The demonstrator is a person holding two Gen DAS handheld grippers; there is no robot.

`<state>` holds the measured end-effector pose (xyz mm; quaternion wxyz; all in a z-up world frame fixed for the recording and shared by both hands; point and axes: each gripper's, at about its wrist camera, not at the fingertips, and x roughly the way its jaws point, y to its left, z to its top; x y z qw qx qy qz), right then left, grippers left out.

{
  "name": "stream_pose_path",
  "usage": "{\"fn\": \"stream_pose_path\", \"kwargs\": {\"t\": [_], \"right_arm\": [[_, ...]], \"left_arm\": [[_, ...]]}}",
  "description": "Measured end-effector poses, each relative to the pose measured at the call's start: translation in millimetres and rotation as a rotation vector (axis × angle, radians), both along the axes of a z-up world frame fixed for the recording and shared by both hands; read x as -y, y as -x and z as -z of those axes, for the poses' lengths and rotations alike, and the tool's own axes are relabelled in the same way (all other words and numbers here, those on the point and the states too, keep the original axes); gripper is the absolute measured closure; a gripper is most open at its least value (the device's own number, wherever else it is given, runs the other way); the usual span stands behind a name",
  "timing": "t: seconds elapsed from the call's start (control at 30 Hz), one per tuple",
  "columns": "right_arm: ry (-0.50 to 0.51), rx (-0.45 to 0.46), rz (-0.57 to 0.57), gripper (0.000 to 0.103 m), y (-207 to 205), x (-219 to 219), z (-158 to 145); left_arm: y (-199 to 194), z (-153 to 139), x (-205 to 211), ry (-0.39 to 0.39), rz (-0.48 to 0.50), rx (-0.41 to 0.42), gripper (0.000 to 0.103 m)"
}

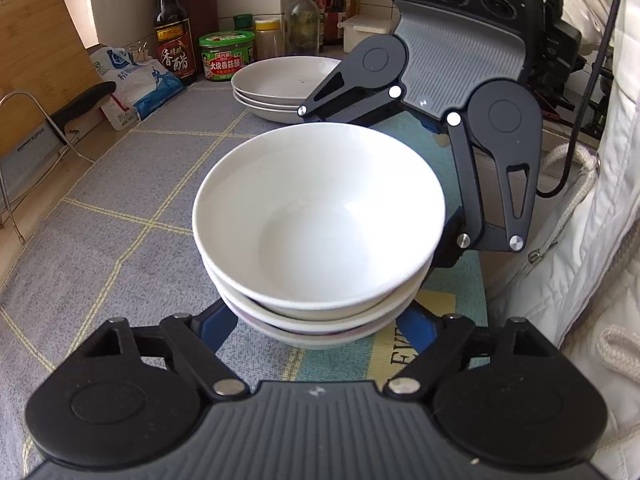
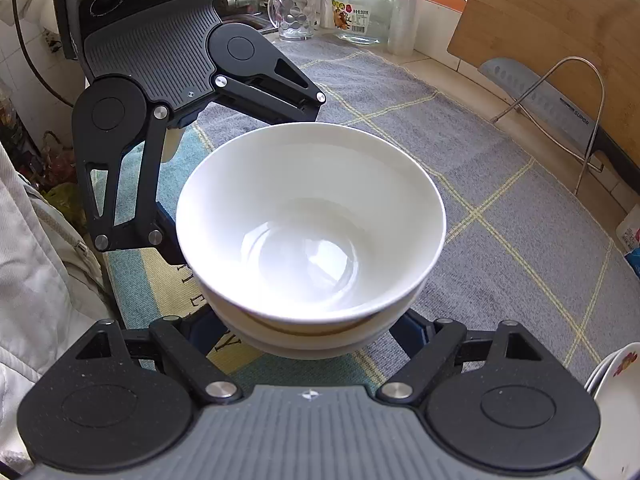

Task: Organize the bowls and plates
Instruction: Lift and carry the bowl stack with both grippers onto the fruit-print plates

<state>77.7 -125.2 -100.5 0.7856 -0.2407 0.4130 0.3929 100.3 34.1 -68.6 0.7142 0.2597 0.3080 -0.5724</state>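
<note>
A stack of three white bowls [image 1: 320, 216] stands on the grey checked mat [image 1: 132, 184], and from the other side the same bowl stack [image 2: 312, 224] fills the middle of the view. My left gripper [image 1: 316, 322] straddles the stack's base, blue fingers [image 1: 218, 326] close against both sides; the bowls' overhang hides any contact. My right gripper [image 2: 312, 334] comes from the opposite side, its fingers [image 2: 414, 334] pressed on the lower bowls. One right finger [image 1: 448, 244] lies against the stack's flank. A pile of shallow white plates [image 1: 280, 84] sits behind.
Sauce bottles and jars [image 1: 226, 56] line the back wall, with a salt bag [image 1: 136, 84] beside them. A bamboo board and a cleaver on a wire rack [image 2: 560, 104] lean nearby. Also present: a glass mug [image 2: 294, 12], a patterned dish [image 2: 616, 380], and a person's white jacket [image 1: 580, 240].
</note>
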Motion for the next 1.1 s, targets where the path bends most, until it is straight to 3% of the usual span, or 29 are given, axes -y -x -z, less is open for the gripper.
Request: {"fn": "stream_pose_path", "kwargs": {"t": [0.77,1.1], "right_arm": [[0.010,-0.039,0.037,0.017,4,3,-8],[0.003,-0.012,-0.004,0.017,-1,37,-32]], "left_arm": [[-3,-4,4,0.014,0.004,-0.029,0.017],[1,-24,40,0.021,-0.055,0.001,0.017]]}}
